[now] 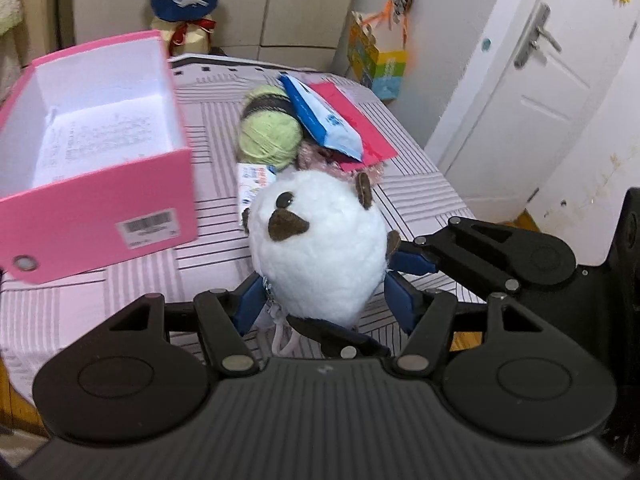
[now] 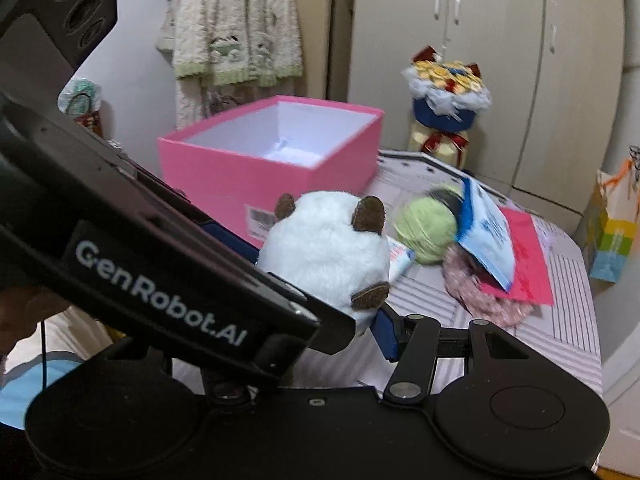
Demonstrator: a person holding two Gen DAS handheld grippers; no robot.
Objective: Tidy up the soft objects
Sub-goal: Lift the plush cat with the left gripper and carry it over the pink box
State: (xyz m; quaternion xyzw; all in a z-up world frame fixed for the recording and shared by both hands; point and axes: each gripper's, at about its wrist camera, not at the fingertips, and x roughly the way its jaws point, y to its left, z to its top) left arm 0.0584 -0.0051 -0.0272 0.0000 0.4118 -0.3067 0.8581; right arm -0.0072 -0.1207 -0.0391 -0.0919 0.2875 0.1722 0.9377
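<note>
I see a white door (image 1: 516, 92) with a grey handle (image 1: 536, 36). A bright paper bag (image 1: 380, 64) sits by the wall. A fluffy robe (image 2: 236, 28) hangs near tall cupboards (image 2: 460, 40). A blue bouquet (image 2: 446, 88) stands behind the bench (image 1: 420, 196).

The pink box (image 1: 100, 200) is standing open-topped, its inside lying free but for a paper on its floor. Bare striped table (image 1: 420, 196) is showing between the box and the clutter: a green yarn ball (image 1: 268, 136), a blue packet (image 1: 324, 120) and a red card (image 1: 360, 128) are crowding the far middle.
</note>
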